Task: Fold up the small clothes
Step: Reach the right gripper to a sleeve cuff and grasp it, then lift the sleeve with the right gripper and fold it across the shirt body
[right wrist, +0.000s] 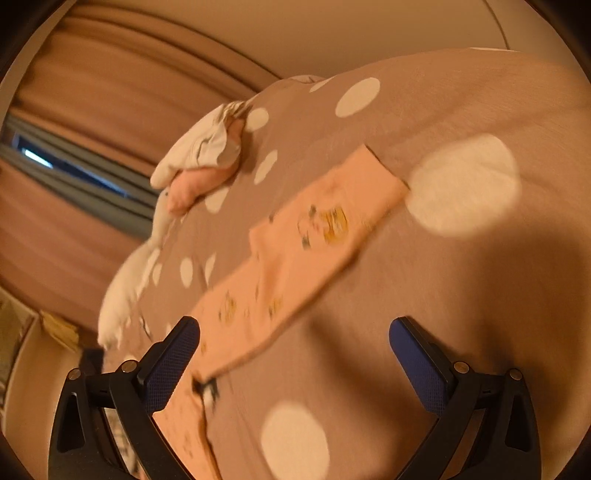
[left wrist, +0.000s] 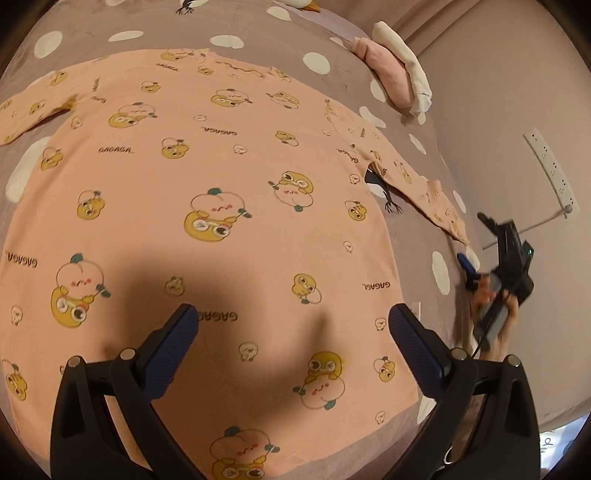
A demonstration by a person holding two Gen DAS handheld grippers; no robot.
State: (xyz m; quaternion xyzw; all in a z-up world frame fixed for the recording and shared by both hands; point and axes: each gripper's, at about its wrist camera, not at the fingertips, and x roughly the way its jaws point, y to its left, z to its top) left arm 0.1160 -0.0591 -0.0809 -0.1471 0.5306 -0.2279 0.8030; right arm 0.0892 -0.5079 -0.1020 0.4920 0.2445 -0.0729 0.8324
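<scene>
A peach long-sleeved shirt (left wrist: 207,206) with yellow cartoon prints lies spread flat on the bed, sleeves out to both sides. My left gripper (left wrist: 293,326) is open and empty, hovering over the shirt's lower hem area. The right gripper (left wrist: 498,269) shows at the bed's right edge in the left wrist view, just beyond the right sleeve (left wrist: 424,188). In the right wrist view the right gripper (right wrist: 293,332) is open and empty above that sleeve (right wrist: 295,251), which runs diagonally across the blanket; this view is blurred.
The bed has a taupe blanket (left wrist: 258,22) with white dots. A pile of folded pink and white clothes (left wrist: 399,70) sits at the far right edge, also in the right wrist view (right wrist: 199,162). A power strip (left wrist: 550,170) hangs on the wall. Curtains (right wrist: 92,110) stand behind.
</scene>
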